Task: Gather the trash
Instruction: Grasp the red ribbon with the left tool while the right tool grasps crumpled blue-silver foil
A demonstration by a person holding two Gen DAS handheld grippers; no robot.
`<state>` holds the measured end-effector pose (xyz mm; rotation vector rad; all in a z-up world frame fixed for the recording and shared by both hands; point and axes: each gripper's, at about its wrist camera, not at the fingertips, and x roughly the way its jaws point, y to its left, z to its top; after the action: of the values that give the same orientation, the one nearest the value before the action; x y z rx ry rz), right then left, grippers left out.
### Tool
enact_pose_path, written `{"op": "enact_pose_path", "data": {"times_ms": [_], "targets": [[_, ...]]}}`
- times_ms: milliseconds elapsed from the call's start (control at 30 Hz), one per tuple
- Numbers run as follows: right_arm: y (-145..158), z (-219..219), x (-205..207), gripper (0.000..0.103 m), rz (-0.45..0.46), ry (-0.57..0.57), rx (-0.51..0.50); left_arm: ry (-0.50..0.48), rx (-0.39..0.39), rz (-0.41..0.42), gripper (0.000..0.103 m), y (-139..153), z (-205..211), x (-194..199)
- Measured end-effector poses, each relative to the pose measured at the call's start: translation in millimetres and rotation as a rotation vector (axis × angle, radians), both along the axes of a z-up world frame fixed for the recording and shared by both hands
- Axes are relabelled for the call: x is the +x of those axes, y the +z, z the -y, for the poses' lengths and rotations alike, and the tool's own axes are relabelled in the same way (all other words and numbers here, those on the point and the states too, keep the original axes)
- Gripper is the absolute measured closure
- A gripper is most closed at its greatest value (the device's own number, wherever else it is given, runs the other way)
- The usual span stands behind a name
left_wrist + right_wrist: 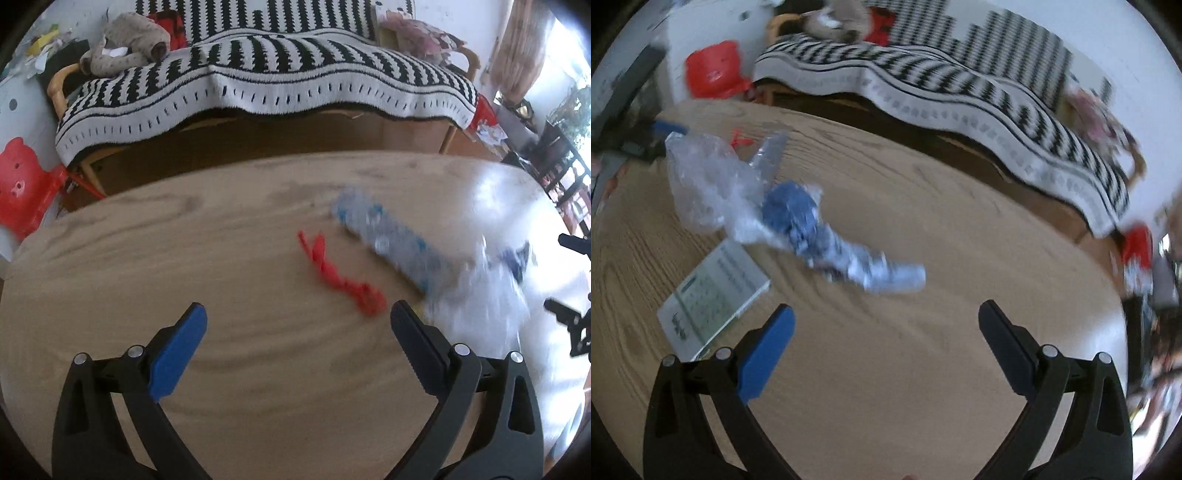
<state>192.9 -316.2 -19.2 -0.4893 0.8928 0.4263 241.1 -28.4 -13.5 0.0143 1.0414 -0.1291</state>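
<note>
Trash lies on a round wooden table [147, 240]. A twisted red scrap [340, 275] lies just ahead of my open left gripper [298, 321], a little right of its centre. Beyond it lie a long silvery wrapper with blue marks [391, 240] and crumpled clear plastic [487, 291]. In the right wrist view, my open right gripper [886, 317] hovers over bare table; ahead of it lie a blue-and-white crumpled wrapper [827, 236], clear plastic [705, 181], a flat printed card [713, 295], the silvery wrapper [770, 151] and the red scrap [738, 139]. Both views are motion-blurred.
A sofa with a black-and-white striped blanket [258, 74] stands beyond the table, with a stuffed toy [125, 44] on it. A red plastic stool [22, 184] stands at the left. The other gripper's black parts [569, 325] show at the right edge.
</note>
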Motion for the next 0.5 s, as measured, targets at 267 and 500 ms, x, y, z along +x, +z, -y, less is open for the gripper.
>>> {"op": "enact_pose_path", "data": {"times_ms": [267,500], "targets": [[-10,-28,34,0.007,-0.060,0.176,-0.047,0.035,-0.058,-0.046,0.006,-23,15,35],[-31,-45,51,0.007,-0.105,0.218,-0.068,-0.033,0.068,-0.035,0.006,-37,15,18]]}}
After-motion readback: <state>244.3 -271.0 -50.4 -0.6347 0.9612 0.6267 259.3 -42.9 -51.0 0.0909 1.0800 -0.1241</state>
